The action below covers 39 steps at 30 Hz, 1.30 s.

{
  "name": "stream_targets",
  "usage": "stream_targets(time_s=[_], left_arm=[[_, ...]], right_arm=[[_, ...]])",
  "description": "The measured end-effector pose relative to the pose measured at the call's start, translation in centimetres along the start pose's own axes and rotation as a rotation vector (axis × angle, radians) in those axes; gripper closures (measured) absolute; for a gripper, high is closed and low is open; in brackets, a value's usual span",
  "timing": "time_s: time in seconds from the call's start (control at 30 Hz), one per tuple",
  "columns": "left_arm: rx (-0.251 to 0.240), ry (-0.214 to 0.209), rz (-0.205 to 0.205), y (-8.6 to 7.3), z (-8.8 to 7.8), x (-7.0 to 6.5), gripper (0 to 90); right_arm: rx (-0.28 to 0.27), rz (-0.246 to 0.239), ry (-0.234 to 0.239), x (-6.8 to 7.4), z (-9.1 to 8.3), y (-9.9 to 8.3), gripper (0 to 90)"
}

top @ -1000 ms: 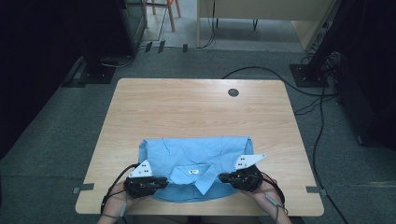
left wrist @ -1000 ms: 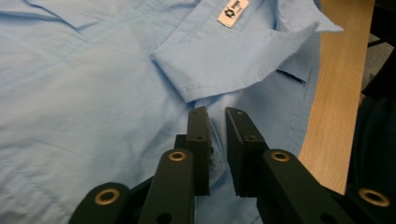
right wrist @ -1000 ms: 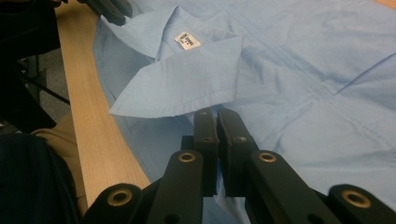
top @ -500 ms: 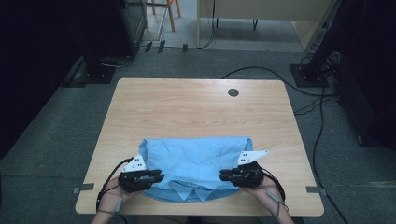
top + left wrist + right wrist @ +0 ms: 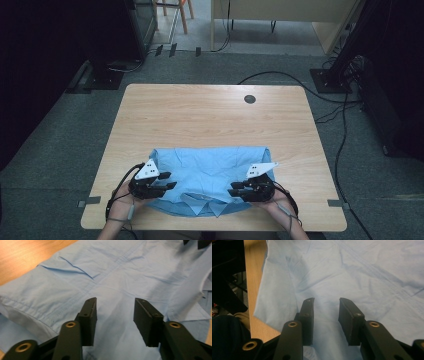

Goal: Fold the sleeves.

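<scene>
Shirt [image 5: 210,177] of light blue woven cotton, stitched seams, softly creased, lies folded at the near edge of the wooden table [image 5: 210,120]. Left claw [image 5: 167,181] and right claw [image 5: 235,189] have just been opening, jaws parted over the cloth, gripping nothing.
</scene>
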<state>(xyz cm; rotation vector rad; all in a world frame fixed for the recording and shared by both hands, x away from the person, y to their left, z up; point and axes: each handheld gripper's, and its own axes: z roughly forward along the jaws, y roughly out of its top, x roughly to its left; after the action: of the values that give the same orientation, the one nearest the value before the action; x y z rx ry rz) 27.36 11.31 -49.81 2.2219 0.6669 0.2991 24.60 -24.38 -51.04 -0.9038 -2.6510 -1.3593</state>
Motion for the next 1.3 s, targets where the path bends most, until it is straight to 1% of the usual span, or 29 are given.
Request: stream_targets(time_s=[0.03,0.07,0.1,0.13,0.17,0.2,0.23,0.27,0.3,0.33,0.37,0.4,0.43,0.47,0.5,0.53,0.6,0.7,0.73,0.8,0.87,0.9,0.97,1.07,1.1,1.17,1.2,1.23,1.3], left_arm=[[0.000,0.000,0.000,0.0,0.0,0.0,49.1],[-0.007,0.006,-0.008,0.1,0.2,0.2,49.1],[-0.007,0.006,-0.008,0.1,0.2,0.2,45.5],[-0.007,0.006,-0.008,0.1,0.2,0.2,45.5],[-0.009,0.008,-0.010,0.1,0.2,0.2,45.5],[-0.011,0.010,-0.010,0.1,0.2,0.3,42.7],[-0.014,0.014,-0.013,0.1,0.3,0.3,42.7],[-0.009,0.033,-0.010,0.1,0.3,0.4,40.8],[-0.009,0.033,-0.010,0.1,0.3,0.4,39.3],[-0.010,0.044,-0.007,0.1,0.4,0.5,39.3],[-0.038,0.069,-0.022,0.0,0.4,0.7,38.9],[-0.038,0.069,-0.022,0.0,0.4,0.7,35.0],[-0.038,0.069,-0.022,0.0,0.4,0.7,35.0],[-0.052,0.084,-0.037,0.0,0.5,0.8,35.0],[-0.052,0.084,-0.037,0.0,0.5,0.8,31.3],[-0.055,0.088,-0.043,-0.1,0.6,0.9,31.3],[-0.055,0.094,-0.042,-0.2,0.6,0.9,30.9],[-0.060,0.105,-0.049,-0.3,0.7,0.9,30.3],[-0.067,0.107,-0.053,-0.4,0.7,1.0,30.3],[-0.073,0.114,-0.062,-0.6,0.7,0.9,29.0],[-0.068,0.119,-0.062,-0.8,0.7,1.0,28.8],[-0.068,0.119,-0.062,-0.8,0.7,1.0,28.8],[-0.065,0.125,-0.065,-1.0,0.6,1.2,28.8],[-0.060,0.133,-0.069,-1.1,0.6,1.3,28.8],[-0.060,0.133,-0.069,-1.1,0.6,1.3,28.8],[-0.060,0.137,-0.073,-1.4,0.5,1.3,28.7],[-0.060,0.137,-0.073,-1.4,0.5,1.3,28.7],[-0.056,0.141,-0.078,-1.6,0.3,1.4,28.7],[-0.056,0.141,-0.078,-1.6,0.3,1.4,28.8]], right_arm=[[-0.008,0.002,-0.017,-0.1,0.1,-0.1,60.9],[-0.008,0.002,-0.017,-0.1,0.1,-0.1,58.2],[-0.008,0.002,-0.017,-0.1,0.1,-0.1,58.2],[-0.013,-0.003,-0.047,-0.1,0.2,-0.2,58.2],[-0.013,-0.003,-0.047,-0.1,0.2,-0.2,51.6],[-0.016,-0.007,-0.059,-0.2,0.3,-0.2,49.0],[-0.016,-0.007,-0.059,-0.2,0.3,-0.2,49.0],[-0.016,-0.010,-0.069,-0.2,0.3,-0.2,47.1],[-0.016,-0.010,-0.069,-0.2,0.3,-0.2,47.1],[-0.020,-0.012,-0.078,-0.2,0.4,-0.2,42.0],[-0.025,-0.021,-0.094,-0.2,0.5,-0.2,37.2],[-0.025,-0.021,-0.094,-0.2,0.5,-0.2,37.2],[-0.035,-0.039,-0.120,-0.1,0.7,-0.2,37.2],[-0.035,-0.039,-0.120,-0.1,0.7,-0.2,32.7],[-0.035,-0.039,-0.120,-0.1,0.7,-0.2,32.7],[-0.037,-0.052,-0.142,0.1,0.8,-0.2,29.9],[-0.038,-0.056,-0.145,0.1,0.8,-0.2,29.1],[-0.042,-0.062,-0.144,0.3,1.0,-0.2,25.0],[-0.036,-0.078,-0.141,0.4,1.1,-0.3,23.0],[-0.034,-0.085,-0.143,0.5,1.1,-0.3,21.9],[-0.033,-0.092,-0.133,0.6,1.2,-0.5,20.3],[-0.021,-0.106,-0.125,0.7,1.4,-0.6,20.3],[-0.020,-0.109,-0.122,0.8,1.4,-0.6,19.3],[-0.019,-0.104,-0.115,0.8,1.5,-0.6,18.8],[-0.029,-0.098,-0.131,0.9,1.6,-0.5,18.8],[-0.029,-0.098,-0.131,0.9,1.6,-0.5,17.9],[-0.042,-0.084,-0.150,1.0,1.9,-0.4,17.9],[-0.042,-0.084,-0.150,1.0,1.9,-0.4,16.0],[-0.042,-0.081,-0.153,1.1,2.0,-0.4,16.0]])
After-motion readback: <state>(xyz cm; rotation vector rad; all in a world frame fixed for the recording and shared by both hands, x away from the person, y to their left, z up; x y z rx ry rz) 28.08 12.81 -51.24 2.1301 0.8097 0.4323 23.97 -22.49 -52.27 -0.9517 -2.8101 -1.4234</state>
